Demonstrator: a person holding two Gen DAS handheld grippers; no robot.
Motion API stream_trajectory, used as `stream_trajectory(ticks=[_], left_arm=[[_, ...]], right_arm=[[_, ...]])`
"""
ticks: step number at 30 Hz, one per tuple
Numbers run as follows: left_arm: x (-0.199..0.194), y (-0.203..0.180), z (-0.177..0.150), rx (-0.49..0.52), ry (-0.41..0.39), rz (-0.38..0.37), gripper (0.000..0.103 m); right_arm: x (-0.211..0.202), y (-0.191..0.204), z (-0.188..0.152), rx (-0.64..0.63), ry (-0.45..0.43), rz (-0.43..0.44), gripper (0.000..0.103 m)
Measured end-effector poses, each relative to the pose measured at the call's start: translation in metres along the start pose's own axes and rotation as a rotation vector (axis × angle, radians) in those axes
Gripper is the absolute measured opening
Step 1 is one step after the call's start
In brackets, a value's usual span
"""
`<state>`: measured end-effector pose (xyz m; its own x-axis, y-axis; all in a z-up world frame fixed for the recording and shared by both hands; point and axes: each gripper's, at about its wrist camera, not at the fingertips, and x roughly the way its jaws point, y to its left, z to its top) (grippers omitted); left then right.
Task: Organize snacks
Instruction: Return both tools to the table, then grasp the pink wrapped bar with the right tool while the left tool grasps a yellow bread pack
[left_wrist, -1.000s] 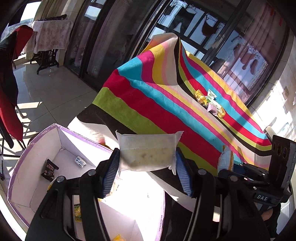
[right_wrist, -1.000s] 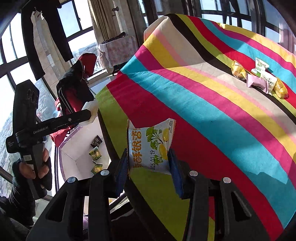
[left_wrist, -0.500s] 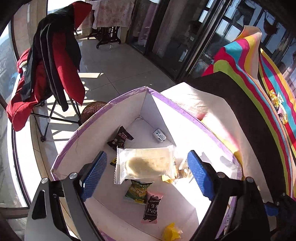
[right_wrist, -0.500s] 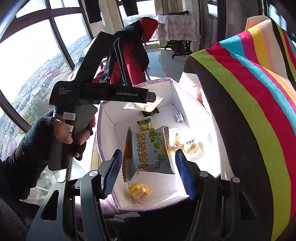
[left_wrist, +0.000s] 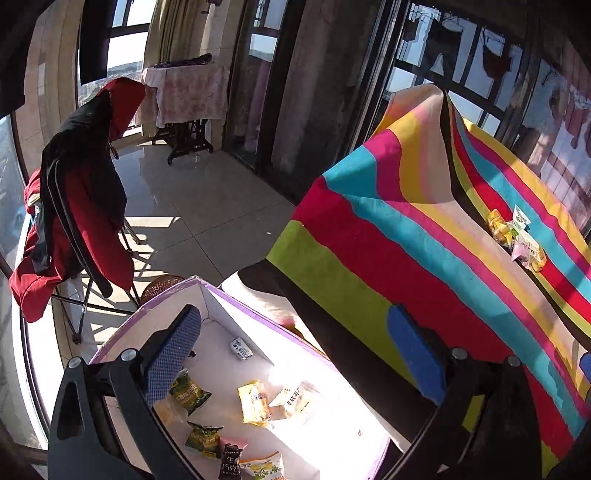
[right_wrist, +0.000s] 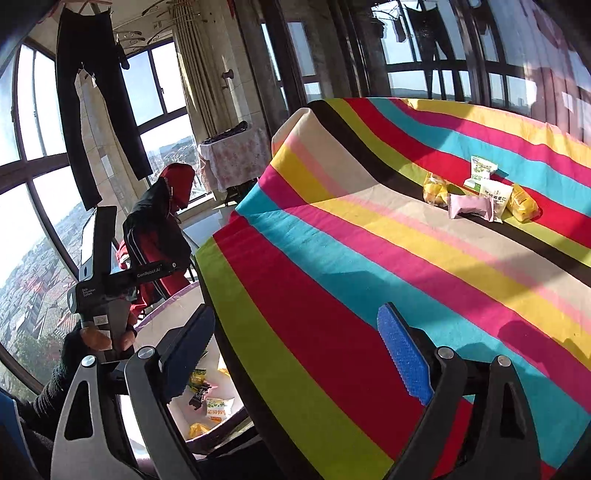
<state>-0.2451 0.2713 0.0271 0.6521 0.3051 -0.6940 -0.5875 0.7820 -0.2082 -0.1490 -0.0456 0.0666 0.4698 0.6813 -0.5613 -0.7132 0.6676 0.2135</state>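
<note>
Your left tongs (left_wrist: 295, 354) were spread wide and held nothing, hovering above the white cardboard box with purple rim (left_wrist: 236, 299). Inside it lay loose snack packets; a yellow packet (left_wrist: 254, 402) had its long axis running from 12 to 6 o'clock. Your right tongs (right_wrist: 299, 354) were likewise spread and bare over the rainbow-striped table (right_wrist: 369, 280). At 1 o'clock there, a pink pillow-shaped packet (right_wrist: 471, 207) lay crosswise, 9 to 3, touching the remaining yellow and white packets.
</note>
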Motion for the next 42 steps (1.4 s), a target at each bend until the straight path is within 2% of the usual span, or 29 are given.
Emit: stream_trajectory(ticks=[3,6,8,9,11,14,16,18,20,22,26,31,36,40,41,42], left_arm=[[0.000,-0.064,0.012,0.082,0.040,-0.170,0.101],[0.002,-0.128,0.020,0.150,0.037,-0.312,0.101],[0.011,-0.168,0.023,0.203,0.007,-0.339,0.101],[0.020,-0.186,0.025,0.225,0.006,-0.344,0.101],[0.046,-0.216,0.030,0.246,0.040,-0.367,0.101],[0.083,-0.241,0.031,0.199,0.125,-0.388,0.101],[0.103,-0.245,0.027,0.153,0.164,-0.397,0.101],[0.115,-0.245,0.022,0.134,0.198,-0.381,0.101],[0.109,-0.241,0.024,0.125,0.166,-0.414,0.101],[0.114,-0.236,0.025,0.092,0.192,-0.424,0.101],[0.113,-0.228,0.027,0.054,0.190,-0.461,0.101],[0.116,-0.213,0.031,-0.038,0.188,-0.528,0.101],[0.117,-0.210,0.032,-0.064,0.175,-0.518,0.101],[0.117,-0.211,0.032,-0.060,0.176,-0.518,0.101],[0.117,-0.211,0.032,-0.061,0.176,-0.519,0.101],[0.117,-0.211,0.032,-0.062,0.176,-0.520,0.101]], right_arm=[[-0.007,-0.057,-0.004,0.114,0.014,-0.157,0.087],[-0.006,-0.104,-0.014,0.224,0.048,-0.272,0.087],[-0.006,-0.132,-0.025,0.299,0.060,-0.308,0.087],[-0.007,-0.144,-0.027,0.353,0.065,-0.295,0.087],[-0.014,-0.159,-0.028,0.428,0.048,-0.257,0.087],[-0.015,-0.164,-0.026,0.412,0.048,-0.299,0.087],[-0.013,-0.169,-0.025,0.438,0.053,-0.281,0.087],[-0.009,-0.169,-0.021,0.416,0.061,-0.302,0.087],[0.002,-0.166,-0.012,0.367,0.078,-0.315,0.087],[0.020,-0.162,0.001,0.309,0.094,-0.326,0.087],[0.070,-0.159,0.036,0.235,0.122,-0.299,0.087],[0.118,-0.156,0.082,0.243,0.065,-0.254,0.087],[0.166,-0.153,0.108,0.239,0.079,-0.286,0.088],[0.199,-0.160,0.113,0.237,0.232,-0.357,0.088],[0.200,-0.159,0.112,0.225,0.238,-0.363,0.087],[0.196,-0.157,0.113,0.210,0.214,-0.348,0.080]])
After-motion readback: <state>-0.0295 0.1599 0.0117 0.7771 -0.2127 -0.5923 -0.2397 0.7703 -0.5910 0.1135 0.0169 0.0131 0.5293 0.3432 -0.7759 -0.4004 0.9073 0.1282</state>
